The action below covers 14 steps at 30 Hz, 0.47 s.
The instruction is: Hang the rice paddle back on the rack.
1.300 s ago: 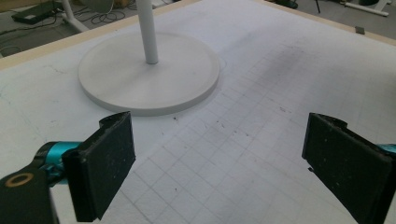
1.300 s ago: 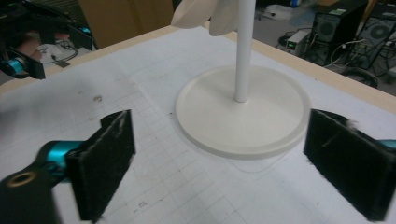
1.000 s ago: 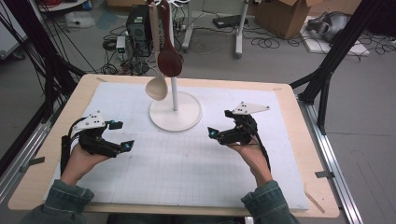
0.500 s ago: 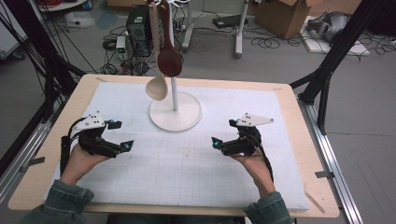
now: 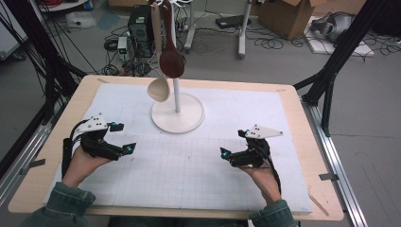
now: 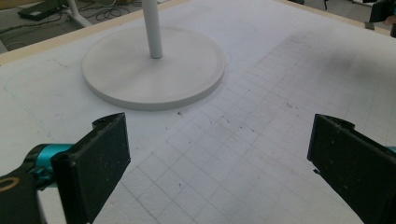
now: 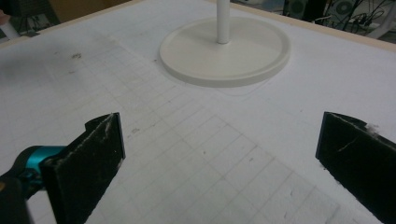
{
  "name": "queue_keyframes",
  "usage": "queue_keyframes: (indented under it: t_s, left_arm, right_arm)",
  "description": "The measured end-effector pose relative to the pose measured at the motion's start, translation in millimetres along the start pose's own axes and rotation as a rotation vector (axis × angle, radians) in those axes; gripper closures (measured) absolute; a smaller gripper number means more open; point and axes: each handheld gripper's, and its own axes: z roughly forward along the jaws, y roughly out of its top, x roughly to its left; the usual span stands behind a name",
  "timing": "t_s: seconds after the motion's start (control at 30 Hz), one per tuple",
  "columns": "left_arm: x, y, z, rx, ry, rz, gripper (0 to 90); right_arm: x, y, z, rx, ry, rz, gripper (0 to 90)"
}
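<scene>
Left gripper (image 5: 119, 138) at table's 8 o'clock, jaws spread wide, empty. Right gripper (image 5: 235, 143) at 4 o'clock, jaws likewise released, nothing between them. White stand (image 5: 178, 112) at 12 o'clock of grid mat (image 5: 189, 170); dark spoon (image 5: 171, 61) and pale spoon (image 5: 159, 88) hang from its top, bowls down, beside post. Likely step: reach for a spoon. Advice: approach from side, level jaws with handle, keep clear of post, close squarely, lift straight off hook; steady base with other gripper if stand rocks.

a lab; floor cables (image 5: 208, 45), black rig frame (image 5: 347, 47), computer tower (image 5: 141, 26)
</scene>
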Motion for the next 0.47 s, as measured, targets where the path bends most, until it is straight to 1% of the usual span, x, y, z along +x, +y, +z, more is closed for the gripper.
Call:
queue_keyframes:
  t_s: [0.13,0.17,0.47]
  left_arm:
    - [0.5,0.0,-0.4,-0.002,0.003,0.001,6.1]
    - [0.5,-0.4,0.3,0.0,0.002,0.003,6.1]
    - [-0.2,-2.7,5.9,0.019,-0.005,0.002,6.1]
  right_arm:
    - [1.3,-5.3,-2.3,0.009,-0.003,0.005,0.4]
    - [1.9,-9.3,-4.2,0.011,-0.003,0.011,0.4]
    - [2.0,-16.8,-7.0,0.012,-0.01,0.021,0.4]
